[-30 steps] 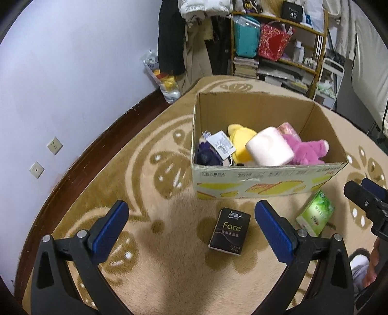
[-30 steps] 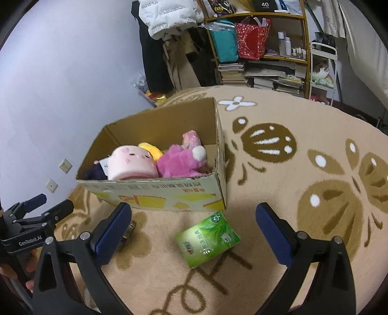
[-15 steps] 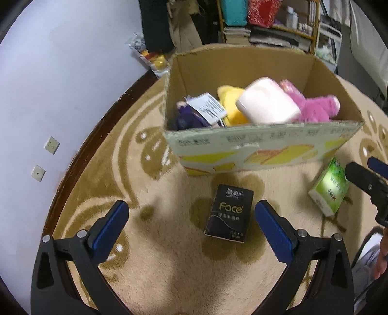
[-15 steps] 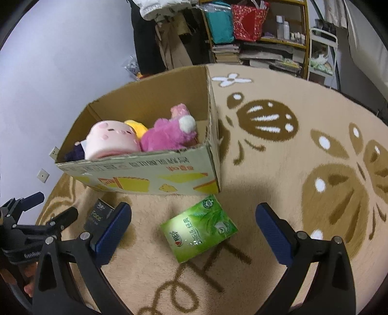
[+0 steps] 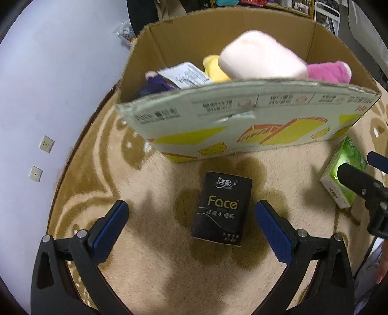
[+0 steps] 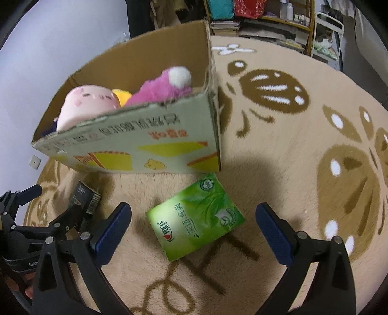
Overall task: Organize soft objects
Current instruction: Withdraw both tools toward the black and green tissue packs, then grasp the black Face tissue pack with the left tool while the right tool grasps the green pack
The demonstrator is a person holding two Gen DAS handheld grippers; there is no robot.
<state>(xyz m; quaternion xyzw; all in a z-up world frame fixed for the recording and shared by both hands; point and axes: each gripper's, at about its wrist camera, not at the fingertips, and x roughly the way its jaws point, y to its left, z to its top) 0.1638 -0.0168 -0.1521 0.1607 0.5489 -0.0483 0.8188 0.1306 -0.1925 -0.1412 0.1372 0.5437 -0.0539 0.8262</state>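
Note:
A black tissue pack (image 5: 222, 209) marked "Face" lies flat on the rug, between the wide-apart fingers of my open left gripper (image 5: 191, 225), which hovers just above it. A green tissue pack (image 6: 195, 216) lies on the rug between the fingers of my open right gripper (image 6: 192, 227). Behind both stands an open cardboard box (image 5: 242, 121) holding a pale pink plush (image 5: 259, 61), a yellow plush (image 5: 214, 69), a magenta plush (image 5: 328, 72) and a dark purple toy with a white tag (image 5: 157, 81). The green pack (image 5: 343, 172) also shows at the right of the left wrist view.
The beige rug (image 6: 291, 135) has brown patterns and open floor to the right of the box. A pale wall with two sockets (image 5: 46, 144) runs along the left. Shelves (image 6: 266, 14) with bags, books and hanging clothes stand at the back.
Both grippers have moved forward and down toward the rug. The black pack now lies between the left fingers and the green pack between the right fingers; both stay open.

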